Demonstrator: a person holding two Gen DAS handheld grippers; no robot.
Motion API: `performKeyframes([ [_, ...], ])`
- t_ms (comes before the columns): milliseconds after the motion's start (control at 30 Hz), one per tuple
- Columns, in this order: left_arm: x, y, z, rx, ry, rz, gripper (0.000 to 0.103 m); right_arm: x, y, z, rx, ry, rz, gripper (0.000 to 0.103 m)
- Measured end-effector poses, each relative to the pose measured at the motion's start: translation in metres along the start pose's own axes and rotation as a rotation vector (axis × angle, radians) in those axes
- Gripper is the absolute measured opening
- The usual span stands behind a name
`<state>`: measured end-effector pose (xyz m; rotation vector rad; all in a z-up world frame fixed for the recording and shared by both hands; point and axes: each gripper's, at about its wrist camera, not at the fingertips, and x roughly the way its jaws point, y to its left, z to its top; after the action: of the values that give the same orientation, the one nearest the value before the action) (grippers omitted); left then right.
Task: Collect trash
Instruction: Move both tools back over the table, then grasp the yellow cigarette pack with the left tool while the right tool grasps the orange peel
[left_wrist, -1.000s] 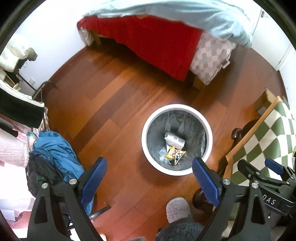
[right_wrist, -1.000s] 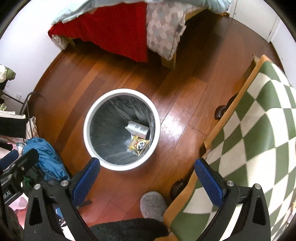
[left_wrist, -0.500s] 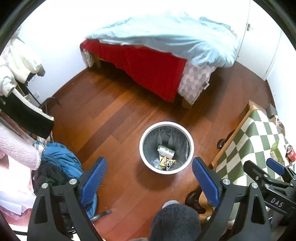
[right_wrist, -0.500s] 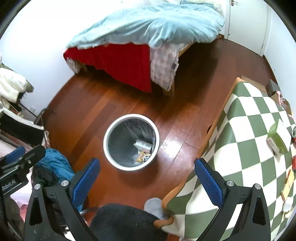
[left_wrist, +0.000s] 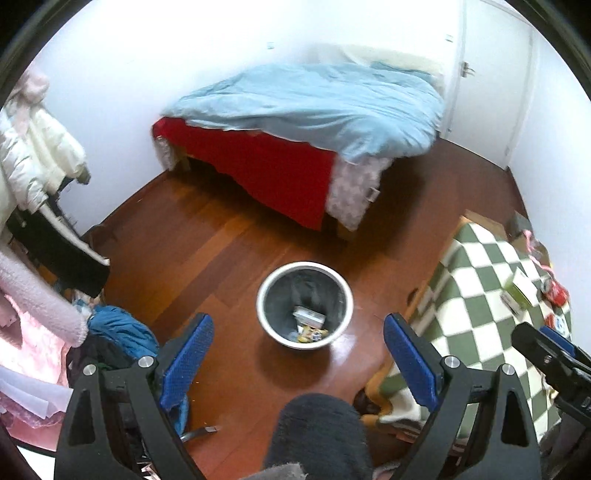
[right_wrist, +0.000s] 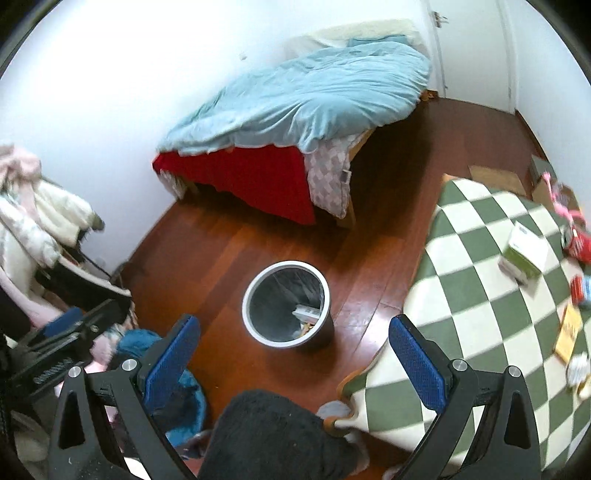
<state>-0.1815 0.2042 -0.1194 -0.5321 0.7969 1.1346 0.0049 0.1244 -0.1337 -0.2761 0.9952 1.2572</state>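
Note:
A round white-rimmed trash bin (left_wrist: 274, 282) with a dark liner stands on the wood floor; a white box and a yellow wrapper (left_wrist: 309, 332) lie in it. It also shows in the right wrist view (right_wrist: 251, 288). My left gripper (left_wrist: 297, 347) is open and empty, high above the bin. My right gripper (right_wrist: 293, 349) is open and empty, also high above the floor. On the checkered table (right_wrist: 476, 280) to the right lie a green-and-white box (right_wrist: 524, 254), a red wrapper (right_wrist: 578, 243) and other small items.
A bed (left_wrist: 314, 122) with a blue duvet and red sheet stands at the back. Clothes hang on a rack at the left (left_wrist: 33, 155), with a blue garment (left_wrist: 118, 328) on the floor. A white door (left_wrist: 487, 74) is at the back right. My leg (right_wrist: 273, 439) shows below.
Both grippers rose well away from the bin, which looks smaller now. The bed top and the tabletop with its items have come into view. Both grippers stayed open.

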Motion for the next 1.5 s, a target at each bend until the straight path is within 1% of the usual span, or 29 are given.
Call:
performKeyframes([
  [67,0.004,-0.026,-0.006,0.031,0.000,-0.018,0.094,-0.014,-0.019,-0.008,0.046,-0.008,-0.003,0.103],
  [133,0.015,-0.055,-0.012,0.067,0.029,-0.050,0.094,-0.029,-0.047,-0.019,0.103,-0.004,-0.023,0.103],
  [200,0.034,-0.092,-0.020,0.111,0.072,-0.088,0.094,-0.041,-0.078,-0.031,0.157,-0.002,-0.062,0.103],
  [333,0.068,-0.174,-0.043,0.232,0.156,-0.124,0.094,-0.063,-0.167,-0.054,0.312,0.008,-0.162,0.103],
  [400,0.088,-0.222,-0.058,0.306,0.208,-0.164,0.094,-0.077,-0.220,-0.069,0.406,0.000,-0.229,0.103],
  [433,0.095,-0.240,-0.064,0.331,0.230,-0.178,0.095,-0.082,-0.243,-0.076,0.445,-0.004,-0.256,0.103],
  [467,0.104,-0.262,-0.072,0.360,0.254,-0.199,0.101,-0.090,-0.275,-0.086,0.504,-0.003,-0.296,0.103],
  [500,0.109,-0.278,-0.078,0.381,0.271,-0.213,0.103,-0.095,-0.297,-0.094,0.544,-0.009,-0.312,0.102],
  [533,0.120,-0.301,-0.087,0.408,0.295,-0.227,0.103,-0.101,-0.327,-0.104,0.597,-0.021,-0.338,0.094],
  [567,0.125,-0.313,-0.093,0.423,0.312,-0.236,0.103,-0.105,-0.355,-0.114,0.646,-0.021,-0.374,0.088],
  [600,0.133,-0.331,-0.100,0.442,0.335,-0.242,0.103,-0.105,-0.378,-0.123,0.685,-0.019,-0.394,0.077],
  [633,0.137,-0.342,-0.105,0.456,0.348,-0.245,0.103,-0.105,-0.400,-0.132,0.720,-0.012,-0.414,0.069],
  [700,0.145,-0.370,-0.116,0.497,0.363,-0.242,0.103,-0.102,-0.449,-0.154,0.811,0.008,-0.438,0.065],
  [733,0.148,-0.380,-0.120,0.519,0.366,-0.241,0.103,-0.099,-0.466,-0.163,0.845,0.012,-0.438,0.061],
  [833,0.153,-0.411,-0.129,0.575,0.374,-0.242,0.103,-0.087,-0.510,-0.183,0.915,0.027,-0.440,0.055],
  [867,0.153,-0.421,-0.132,0.594,0.377,-0.245,0.103,-0.085,-0.516,-0.186,0.926,0.025,-0.436,0.054],
  [933,0.152,-0.439,-0.136,0.625,0.376,-0.246,0.103,-0.077,-0.529,-0.191,0.948,0.017,-0.413,0.049],
  [967,0.151,-0.448,-0.137,0.639,0.379,-0.251,0.103,-0.075,-0.531,-0.190,0.940,-0.002,-0.415,0.048],
  [1000,0.150,-0.457,-0.138,0.647,0.384,-0.257,0.103,-0.072,-0.531,-0.189,0.929,-0.019,-0.401,0.038],
  [1033,0.150,-0.464,-0.138,0.650,0.390,-0.261,0.103,-0.065,-0.530,-0.187,0.923,-0.020,-0.375,0.020],
  [1067,0.150,-0.473,-0.137,0.648,0.404,-0.269,0.103,-0.060,-0.531,-0.187,0.926,-0.023,-0.359,0.015],
  [1100,0.150,-0.481,-0.135,0.644,0.417,-0.280,0.103,-0.055,-0.527,-0.184,0.921,-0.023,-0.360,0.013],
  [1167,0.149,-0.499,-0.132,0.641,0.437,-0.302,0.103,-0.052,-0.526,-0.181,0.906,-0.027,-0.375,0.010],
  [1267,0.148,-0.527,-0.128,0.665,0.451,-0.323,0.102,-0.054,-0.530,-0.172,0.881,-0.028,-0.445,0.010],
  [1333,0.149,-0.547,-0.130,0.698,0.466,-0.338,0.102,-0.061,-0.534,-0.167,0.876,-0.026,-0.482,0.010],
  [1400,0.150,-0.561,-0.133,0.722,0.475,-0.357,0.102,-0.068,-0.542,-0.160,0.862,-0.010,-0.530,0.010],
  [1467,0.151,-0.572,-0.137,0.753,0.479,-0.359,0.102,-0.074,-0.552,-0.159,0.857,0.010,-0.549,0.010],
  [1500,0.150,-0.577,-0.140,0.763,0.479,-0.363,0.099,-0.074,-0.558,-0.156,0.854,0.024,-0.560,0.010],
])
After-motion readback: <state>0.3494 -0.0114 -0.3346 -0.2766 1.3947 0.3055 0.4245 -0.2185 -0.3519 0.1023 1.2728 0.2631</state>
